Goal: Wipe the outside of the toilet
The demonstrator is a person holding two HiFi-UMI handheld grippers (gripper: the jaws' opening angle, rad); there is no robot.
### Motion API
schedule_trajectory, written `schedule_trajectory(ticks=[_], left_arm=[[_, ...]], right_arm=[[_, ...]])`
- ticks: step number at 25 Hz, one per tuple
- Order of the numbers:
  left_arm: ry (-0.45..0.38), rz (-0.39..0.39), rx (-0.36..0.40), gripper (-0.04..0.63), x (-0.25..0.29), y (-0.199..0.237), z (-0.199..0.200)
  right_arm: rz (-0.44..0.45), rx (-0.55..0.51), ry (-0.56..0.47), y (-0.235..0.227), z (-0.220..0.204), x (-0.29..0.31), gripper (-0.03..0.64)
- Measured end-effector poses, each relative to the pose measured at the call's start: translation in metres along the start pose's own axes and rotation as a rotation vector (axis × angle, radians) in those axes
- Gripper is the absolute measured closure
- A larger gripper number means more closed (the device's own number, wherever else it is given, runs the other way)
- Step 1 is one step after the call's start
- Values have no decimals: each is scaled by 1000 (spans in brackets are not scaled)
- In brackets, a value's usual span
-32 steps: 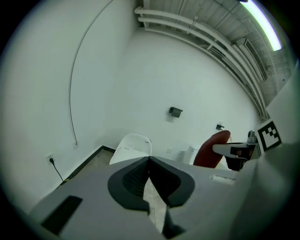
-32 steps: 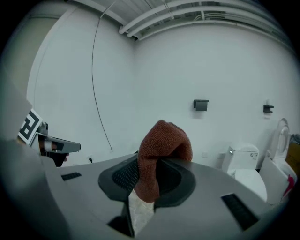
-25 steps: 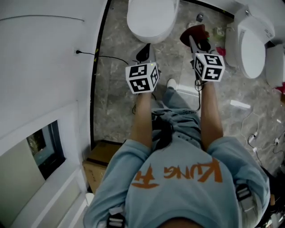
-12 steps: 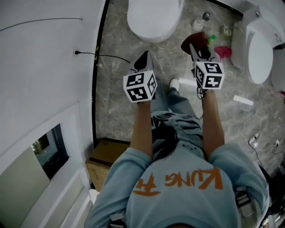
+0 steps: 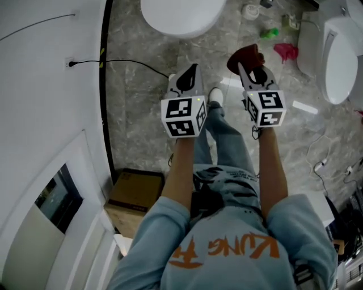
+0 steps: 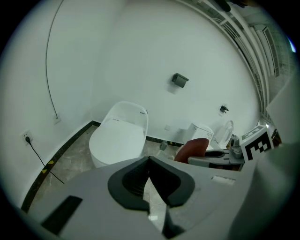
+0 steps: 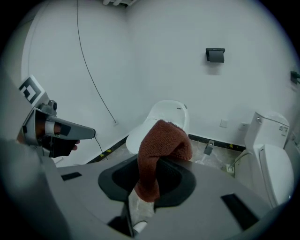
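A white toilet (image 5: 181, 14) with its lid down stands ahead at the top of the head view, also seen in the left gripper view (image 6: 119, 138) and the right gripper view (image 7: 161, 119). My left gripper (image 5: 189, 72) is shut with nothing in it (image 6: 149, 161) and hangs short of the bowl. To its right, my right gripper (image 5: 249, 63) is shut on a dark red cloth (image 5: 245, 55), which droops over the jaws (image 7: 161, 150). Both grippers are held above the floor, apart from the toilet.
A second toilet (image 5: 340, 56) stands at the right. Green (image 5: 272, 33) and pink (image 5: 286, 51) items lie on the marble floor between the toilets. A black cable (image 5: 130, 62) runs from the left wall. A cardboard box (image 5: 136, 190) sits by the wall behind.
The toilet has slid toward the top edge of the head view and both grippers sit lower in it. The right gripper still holds the cloth; the left stays shut.
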State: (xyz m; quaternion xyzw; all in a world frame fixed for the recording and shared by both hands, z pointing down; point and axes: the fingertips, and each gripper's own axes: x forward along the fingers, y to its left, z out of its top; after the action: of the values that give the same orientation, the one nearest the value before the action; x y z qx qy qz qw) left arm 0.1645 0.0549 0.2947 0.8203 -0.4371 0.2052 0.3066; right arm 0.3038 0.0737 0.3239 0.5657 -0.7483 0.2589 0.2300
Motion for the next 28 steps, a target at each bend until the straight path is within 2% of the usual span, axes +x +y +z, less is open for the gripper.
schedule_trajectory(ticks=[10, 16, 28], left_arm=[[79, -16, 12, 600, 59, 32, -64], [132, -30, 37, 600, 95, 58, -98], [184, -61, 13, 600, 153, 104, -117]], right_arm=[[31, -40, 83, -6, -70, 75, 534], [78, -155, 68, 1, -90, 132, 534], [58, -216, 174, -11, -114, 233, 532]])
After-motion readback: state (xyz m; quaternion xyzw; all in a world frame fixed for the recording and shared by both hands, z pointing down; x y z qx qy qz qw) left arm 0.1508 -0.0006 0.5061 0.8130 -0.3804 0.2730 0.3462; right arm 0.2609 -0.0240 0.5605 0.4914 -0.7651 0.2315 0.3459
